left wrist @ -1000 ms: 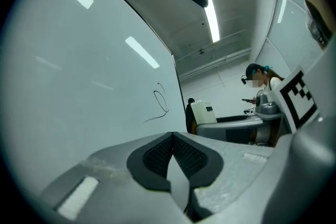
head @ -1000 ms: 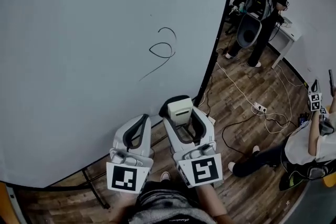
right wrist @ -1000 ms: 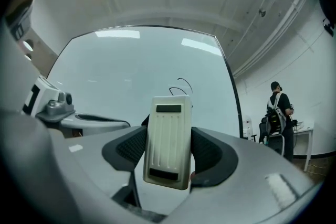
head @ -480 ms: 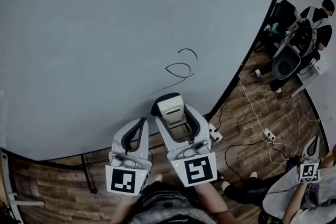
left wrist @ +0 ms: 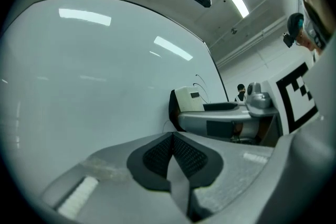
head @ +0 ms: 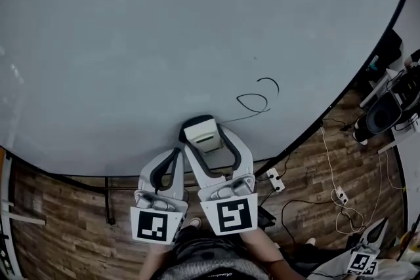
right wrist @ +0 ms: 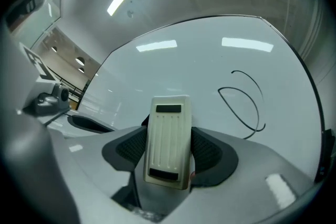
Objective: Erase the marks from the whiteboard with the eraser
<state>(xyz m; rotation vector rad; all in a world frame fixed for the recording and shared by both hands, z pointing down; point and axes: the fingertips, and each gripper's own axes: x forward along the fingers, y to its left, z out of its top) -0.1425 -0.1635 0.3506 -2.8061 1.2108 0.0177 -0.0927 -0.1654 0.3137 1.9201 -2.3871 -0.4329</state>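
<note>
A large white whiteboard (head: 164,42) with a thin dark edge fills most of the head view. On its lower right part sit the black pen marks (head: 257,100): a flat loop, a short curved stroke above it, and a long thin tail that runs down and to the left.

The right gripper (head: 205,137) is closed on a cream-coloured rectangular plastic eraser (right wrist: 168,139), its two dark ribbed pads pressing the eraser's long sides. The eraser stands up out of the jaws with its far end aimed at the whiteboard, low on the board and just left of the marks' tail, apart from the loop itself. In the left gripper view the eraser's dark underside faces the whiteboard at very close range; whether it touches the surface cannot be told.

The left gripper (left wrist: 171,152) is held lower against the whiteboard's bottom edge, beside the right one. Its jaws are pressed together with nothing between them.

Below the whiteboard lies a brown wood-plank floor (head: 65,206). On it, under the whiteboard's lower right edge, lies a white power strip (head: 275,180), and pale cables (head: 331,167) trail off farther to the right.
</note>
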